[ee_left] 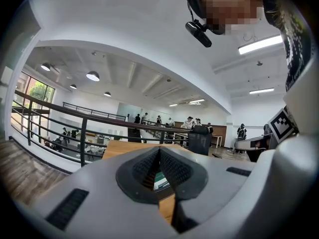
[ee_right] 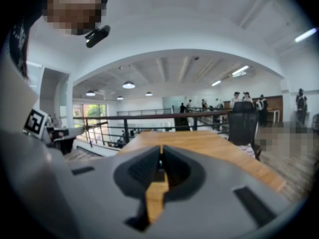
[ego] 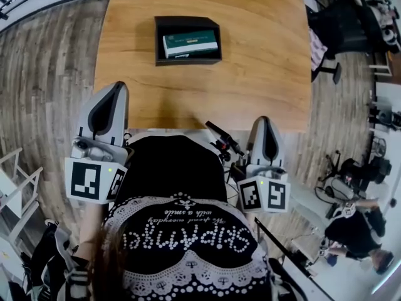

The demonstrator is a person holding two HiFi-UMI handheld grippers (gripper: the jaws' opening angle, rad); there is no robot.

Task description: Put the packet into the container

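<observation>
A green and white packet [ego: 190, 43] lies inside a black open container [ego: 164, 27] in the middle of the wooden table [ego: 250, 74]. My left gripper [ego: 116, 88] is held near the table's front edge at the left, shut with nothing in it. My right gripper [ego: 265, 121] is at the front edge on the right, also shut and empty. In the left gripper view a sliver of the packet [ee_left: 160, 179] shows behind the closed left gripper [ee_left: 159, 150]. The right gripper view shows the right gripper [ee_right: 161, 149] with its jaws together and bare tabletop [ee_right: 209, 148] beyond.
The person's dark patterned top [ego: 182, 243] fills the lower head view. A black office chair [ego: 341, 24] stands at the table's right side, and wooden floor [ego: 44, 74] lies to the left. A railing [ee_left: 60, 123] and distant people show in the gripper views.
</observation>
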